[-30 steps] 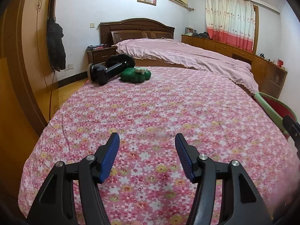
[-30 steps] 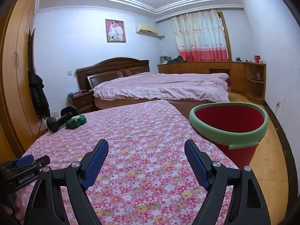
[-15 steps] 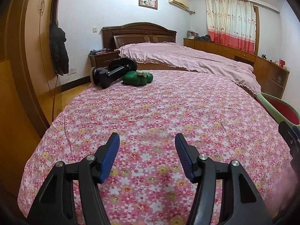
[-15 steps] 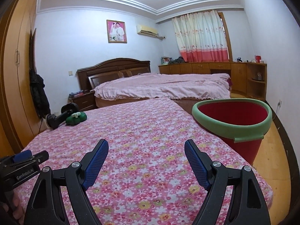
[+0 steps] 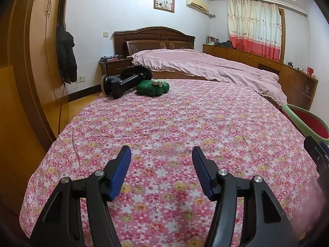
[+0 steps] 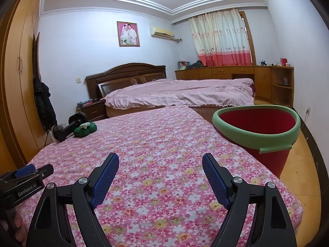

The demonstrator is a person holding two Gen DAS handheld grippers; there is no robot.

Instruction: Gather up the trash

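Observation:
A red bucket with a green foam rim (image 6: pixel 257 131) stands on the floor by the right side of the flowered pink bed cover (image 6: pixel 156 160); its rim (image 5: pixel 298 119) shows at the right edge of the left wrist view. My left gripper (image 5: pixel 161 154) hovers open over the cover's near end, nothing between its blue pads. My right gripper (image 6: pixel 160 160) is open too, empty, to the bucket's left. At the far left end of the cover lie a black device (image 5: pixel 123 82) and a green cushion-like thing (image 5: pixel 153 88). No loose trash shows on the cover.
A second bed with a pink checked quilt (image 5: pixel 205 68) lies beyond. A wooden wardrobe (image 5: pixel 24 72) with a dark coat (image 5: pixel 65 59) is on the left. Low cabinets (image 6: pixel 236 76) run under the curtain. Wooden floor (image 6: pixel 304 164) lies right of the bucket.
Both views have tilted slightly upward, so the far objects and the bucket sit lower in the frames. Both grippers stay open as before.

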